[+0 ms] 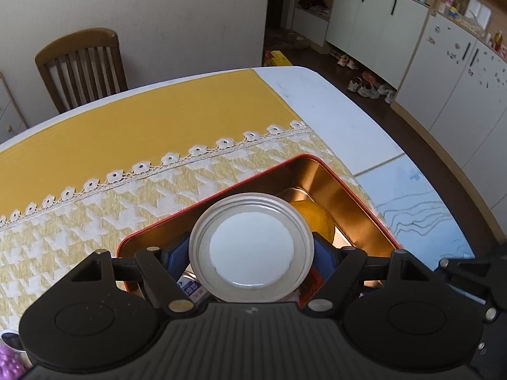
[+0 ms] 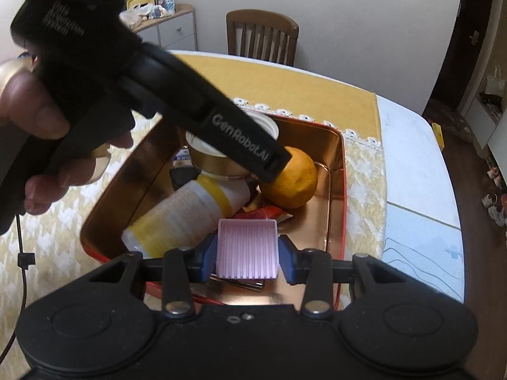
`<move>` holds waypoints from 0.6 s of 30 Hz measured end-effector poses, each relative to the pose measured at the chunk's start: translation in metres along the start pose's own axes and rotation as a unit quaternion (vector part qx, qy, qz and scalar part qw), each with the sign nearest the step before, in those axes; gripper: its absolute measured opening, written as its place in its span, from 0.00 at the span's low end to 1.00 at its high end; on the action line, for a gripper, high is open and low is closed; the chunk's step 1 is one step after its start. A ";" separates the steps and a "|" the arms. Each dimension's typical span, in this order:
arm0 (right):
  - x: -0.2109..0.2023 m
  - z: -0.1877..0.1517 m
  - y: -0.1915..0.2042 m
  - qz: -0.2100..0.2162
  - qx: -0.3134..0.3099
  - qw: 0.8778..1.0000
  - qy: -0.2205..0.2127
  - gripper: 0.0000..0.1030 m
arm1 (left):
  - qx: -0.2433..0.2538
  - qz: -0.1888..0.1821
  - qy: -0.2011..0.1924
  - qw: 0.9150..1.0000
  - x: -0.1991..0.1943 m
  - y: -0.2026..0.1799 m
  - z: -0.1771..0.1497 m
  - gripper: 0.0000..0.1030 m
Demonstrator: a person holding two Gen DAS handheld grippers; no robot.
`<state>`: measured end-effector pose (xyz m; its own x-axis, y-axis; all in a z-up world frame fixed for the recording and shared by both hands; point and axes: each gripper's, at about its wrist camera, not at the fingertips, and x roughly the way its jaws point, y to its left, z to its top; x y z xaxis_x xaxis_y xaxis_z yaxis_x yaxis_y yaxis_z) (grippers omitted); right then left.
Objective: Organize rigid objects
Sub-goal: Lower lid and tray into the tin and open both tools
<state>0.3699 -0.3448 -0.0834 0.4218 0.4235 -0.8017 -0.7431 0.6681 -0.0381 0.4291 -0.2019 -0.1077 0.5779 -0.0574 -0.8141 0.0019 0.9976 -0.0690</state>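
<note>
The red-rimmed tin box (image 2: pixel 339 171) sat on a yellow houndstooth cloth (image 1: pixel 79 221) with a lace edge, laid over a plain yellow runner (image 1: pixel 158 117) on a white table (image 1: pixel 342 117). Beyond the lace, the runner lay bare up to the table's far edge, where a wooden chair (image 1: pixel 82 63) stood against the wall. To the right of the box the white tabletop was open as far as its rounded edge, with dark floor beyond.

Inside the box the room was tight. An orange (image 2: pixel 293 180) lay against the far right side, a white bottle with yellow bands (image 2: pixel 187 215) lay on its side across the middle, and red wrappers (image 2: pixel 269 212) showed between them. The copper floor was bare only along the right wall and the near right corner.

The left gripper (image 1: pixel 252 250) pinched a round jar (image 1: pixel 252 247) between its blue pads, white lid toward the camera, over the far left part of the box; in the right wrist view the jar showed a gold band below the lid, just beside the orange.

The right gripper (image 2: pixel 247 248) pinched a small pink ribbed box (image 2: pixel 247 247) with a white rim, held over the near end of the tin box. A hand (image 2: pixel 38 145) gripped the left tool's handle.
</note>
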 end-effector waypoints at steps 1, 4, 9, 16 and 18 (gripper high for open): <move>0.001 -0.001 0.000 0.000 0.003 1.000 0.003 0.38 | -0.008 -0.003 0.001 1.000 0.001 0.002 0.001 0.75; 0.005 -0.001 -0.002 -0.001 0.009 1.000 0.008 0.39 | -0.027 -0.008 0.001 1.000 0.003 0.007 0.005 0.75; 0.006 0.000 -0.001 -0.002 0.008 1.000 0.006 0.39 | -0.069 -0.023 0.004 0.997 0.006 0.019 0.004 0.75; 0.004 -0.001 -0.005 0.000 0.015 1.000 0.007 0.41 | -0.103 -0.042 0.005 0.994 0.008 0.029 0.000 0.76; 0.003 0.000 -0.005 -0.003 0.017 1.000 0.007 0.42 | -0.105 -0.041 0.004 0.994 0.008 0.030 -0.001 0.76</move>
<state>0.3747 -0.3463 -0.0859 0.4186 0.4105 -0.8101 -0.7224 0.6911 -0.0231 0.4330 -0.1722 -0.1165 0.5757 -0.1396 -0.8057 -0.1219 0.9597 -0.2534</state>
